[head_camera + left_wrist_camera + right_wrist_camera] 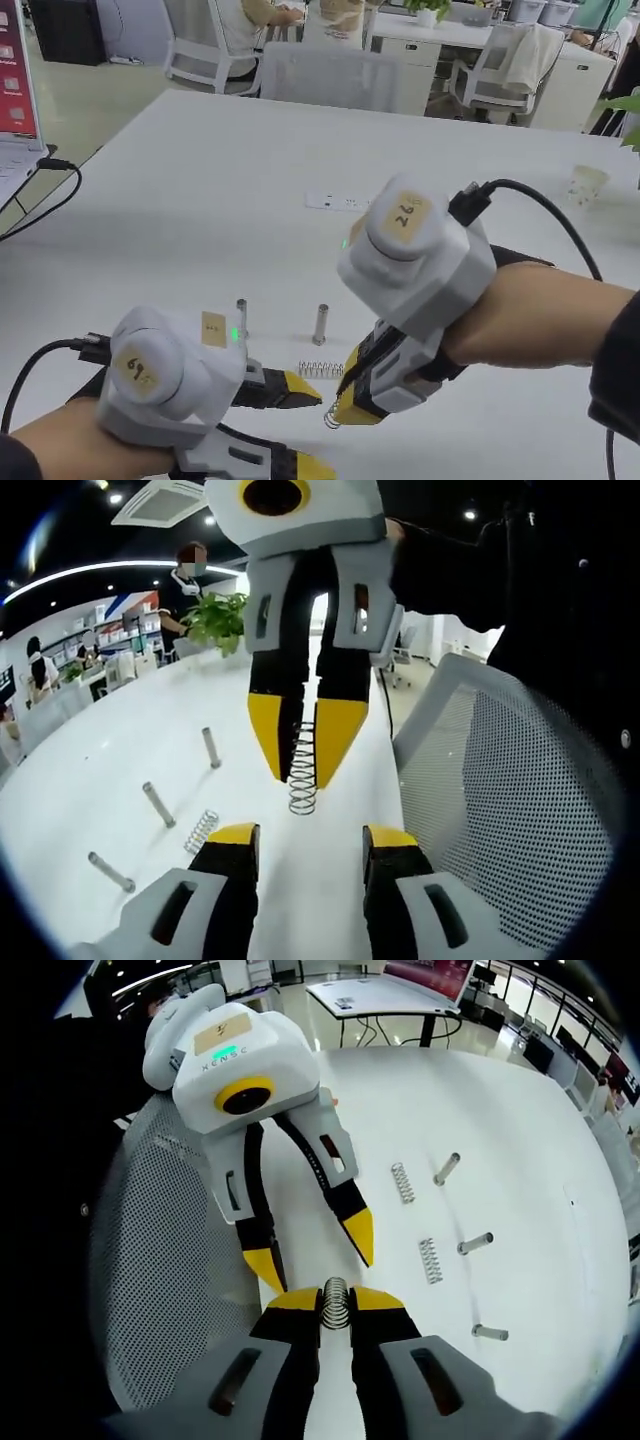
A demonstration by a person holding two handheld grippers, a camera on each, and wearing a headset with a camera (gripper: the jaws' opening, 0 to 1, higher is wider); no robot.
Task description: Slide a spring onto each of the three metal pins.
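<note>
Right gripper (335, 1312) tight around spring (335, 1292)

There are three metal pins (447, 1168) (476, 1243) (490, 1333) and three springs (402, 1182) (430, 1260) (335, 1303) to be counted here.

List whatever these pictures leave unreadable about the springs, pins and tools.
Head view: the housing of the left tool covers the foot of one pin; the bottom edge cuts off that tool's lower jaw.
Left gripper view: the pads of the right tool hide the top of the held spring.
Right gripper view: that spring is seen end-on, so its length is unreadable.
Both gripper views: the pins' feet are too small to judge.
</note>
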